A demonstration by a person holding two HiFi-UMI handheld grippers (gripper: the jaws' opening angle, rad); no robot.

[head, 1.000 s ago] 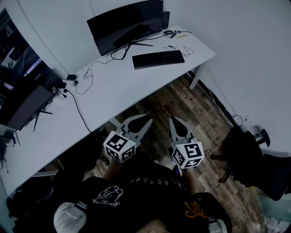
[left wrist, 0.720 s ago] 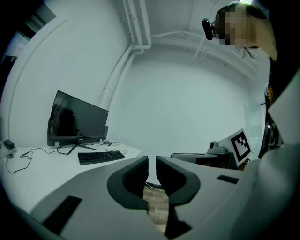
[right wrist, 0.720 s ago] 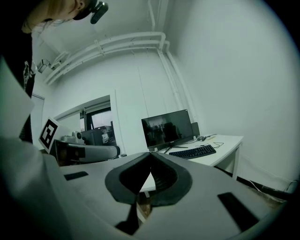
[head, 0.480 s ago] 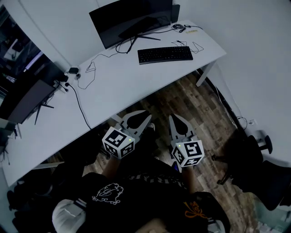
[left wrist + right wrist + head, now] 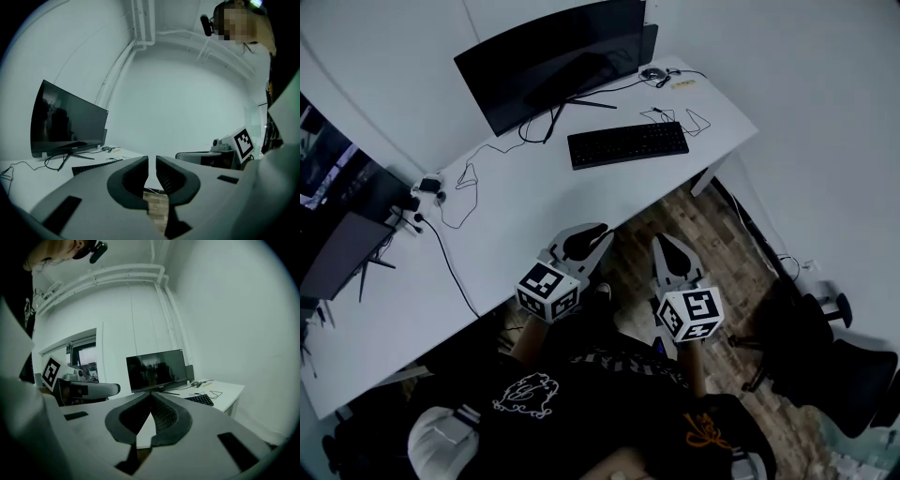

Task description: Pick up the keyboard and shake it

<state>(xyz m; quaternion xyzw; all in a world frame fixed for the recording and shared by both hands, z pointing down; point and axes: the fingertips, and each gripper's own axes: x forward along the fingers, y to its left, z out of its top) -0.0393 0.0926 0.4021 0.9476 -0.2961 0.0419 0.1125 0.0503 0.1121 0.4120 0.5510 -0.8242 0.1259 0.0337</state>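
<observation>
The black keyboard (image 5: 628, 145) lies flat on the white desk (image 5: 534, 202), in front of the black monitor (image 5: 553, 61). Both grippers hang well short of it, near the desk's front edge and above the wooden floor. My left gripper (image 5: 598, 231) holds nothing, and only a thin slit shows between its jaws (image 5: 152, 159). My right gripper (image 5: 662, 241) is shut with its tips touching, and it too holds nothing (image 5: 151, 394). The keyboard (image 5: 96, 165) appears far off to the left in the left gripper view. In the right gripper view the keyboard (image 5: 199, 399) lies to the right.
Loose cables (image 5: 450, 187) trail over the desk's left half. A second dark monitor (image 5: 342, 248) stands at the far left. Small items and wires (image 5: 666, 77) lie at the desk's back right corner. A black office chair (image 5: 834, 361) stands on the floor to the right.
The desk's front edge now lies closer to the grippers, and the left gripper's tips overlap it. Both grippers have kept their jaws as they were.
</observation>
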